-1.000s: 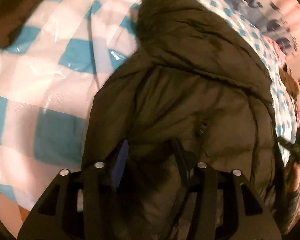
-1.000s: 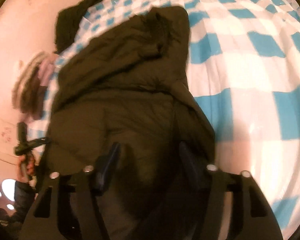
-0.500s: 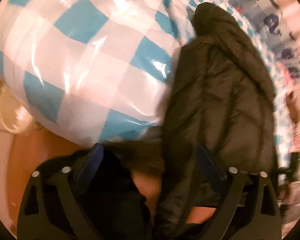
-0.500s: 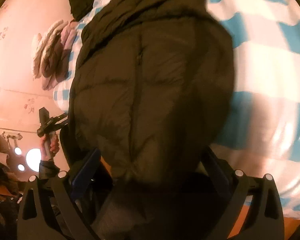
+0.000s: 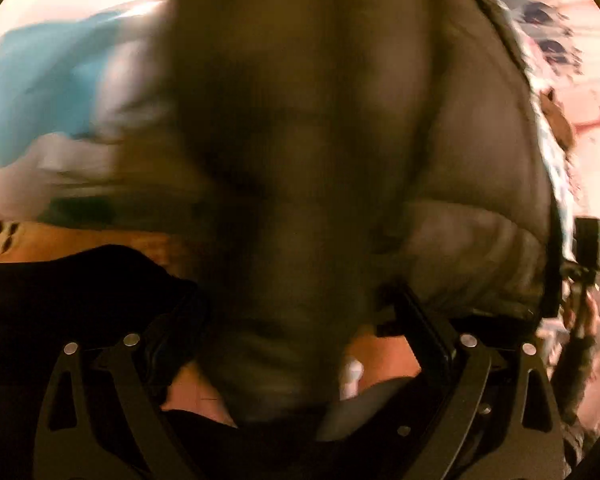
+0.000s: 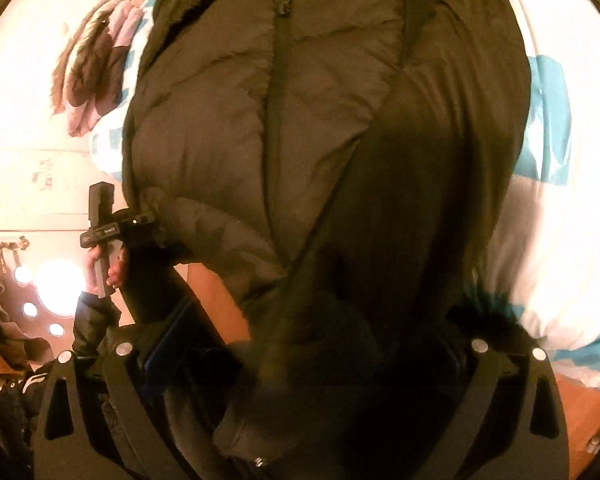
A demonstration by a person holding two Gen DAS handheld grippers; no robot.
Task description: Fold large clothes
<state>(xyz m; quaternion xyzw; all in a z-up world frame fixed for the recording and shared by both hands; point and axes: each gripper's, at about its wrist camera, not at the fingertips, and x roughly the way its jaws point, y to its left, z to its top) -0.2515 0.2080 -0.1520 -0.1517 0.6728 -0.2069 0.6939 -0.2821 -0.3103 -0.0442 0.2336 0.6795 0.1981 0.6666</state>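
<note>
Both tongs wide over a dark puffer jacket.
Left gripper [image 5: 300, 344] and right gripper [image 6: 304, 352] stand spread, jaws part-hidden by fabric, grip unclear; the left view is blurred. The quilted, puffy olive jacket [image 6: 300, 120] lies lengthwise from near to far on the glossy blue-and-white checked cover [image 6: 548, 128], zip running along it.

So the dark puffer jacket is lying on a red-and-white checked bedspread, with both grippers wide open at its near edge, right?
Not quite. The bedspread is blue and white checked, not red, as the right wrist view shows. The rest holds: the dark puffer jacket lies on it, and both the left gripper and the right gripper are wide open at its near edge.
</note>
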